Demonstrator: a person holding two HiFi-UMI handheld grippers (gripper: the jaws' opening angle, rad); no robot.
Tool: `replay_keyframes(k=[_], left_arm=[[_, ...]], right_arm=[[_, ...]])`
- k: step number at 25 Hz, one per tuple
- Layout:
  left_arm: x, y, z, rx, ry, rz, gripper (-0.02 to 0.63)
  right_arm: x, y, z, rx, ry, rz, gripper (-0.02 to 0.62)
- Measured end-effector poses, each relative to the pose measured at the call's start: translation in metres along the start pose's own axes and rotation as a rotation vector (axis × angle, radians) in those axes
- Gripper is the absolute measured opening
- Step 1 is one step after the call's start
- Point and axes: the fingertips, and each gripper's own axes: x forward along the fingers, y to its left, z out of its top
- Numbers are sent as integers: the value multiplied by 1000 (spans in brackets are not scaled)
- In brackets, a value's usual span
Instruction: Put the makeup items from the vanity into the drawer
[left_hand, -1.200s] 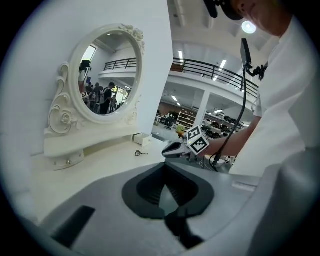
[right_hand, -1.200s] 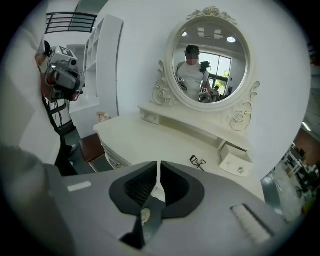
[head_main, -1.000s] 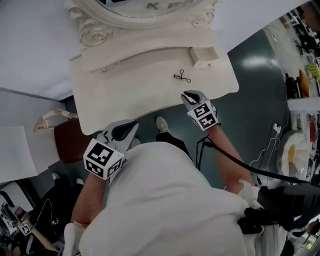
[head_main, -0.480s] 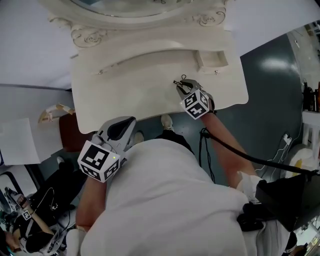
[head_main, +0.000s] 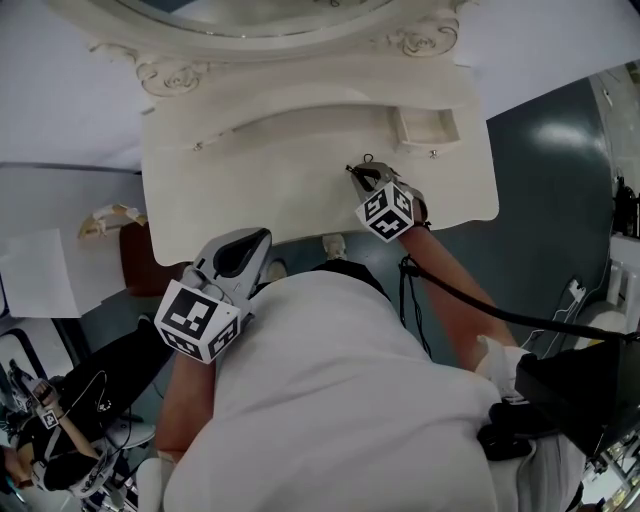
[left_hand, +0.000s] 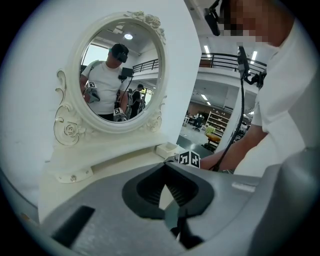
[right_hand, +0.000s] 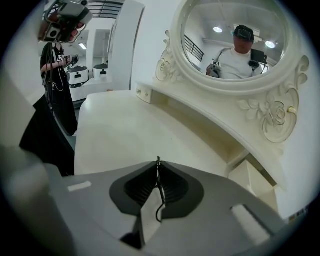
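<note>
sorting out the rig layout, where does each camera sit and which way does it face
Head view: on the person's head, looking steeply down on the vanity top; white shirt, forearms, left gripper and right gripper show.
Left gripper view: on the left gripper, facing the oval mirror over shut jaws; the person's arm and shirt at right.
Right gripper view: on the right gripper, facing the mirror, jaws shut on a thin black wire tool.
Shared: both gripper views show the mirror and small drawer.
</note>
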Motion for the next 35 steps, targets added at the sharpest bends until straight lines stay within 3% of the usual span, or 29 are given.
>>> replay_keyframes(k=[19,26,35], left_arm=[[41,-29,23,33,-21,-54,3],[52,-44,26,45,-36,-74,3],[53,-50,26,36,-43,-57,3]], right_arm=[[-94,-24,39,-52,-129,70,12],[-134,-62,31,-78,-131,37,12],[-139,-129,4,-75,-91,-17,12]])
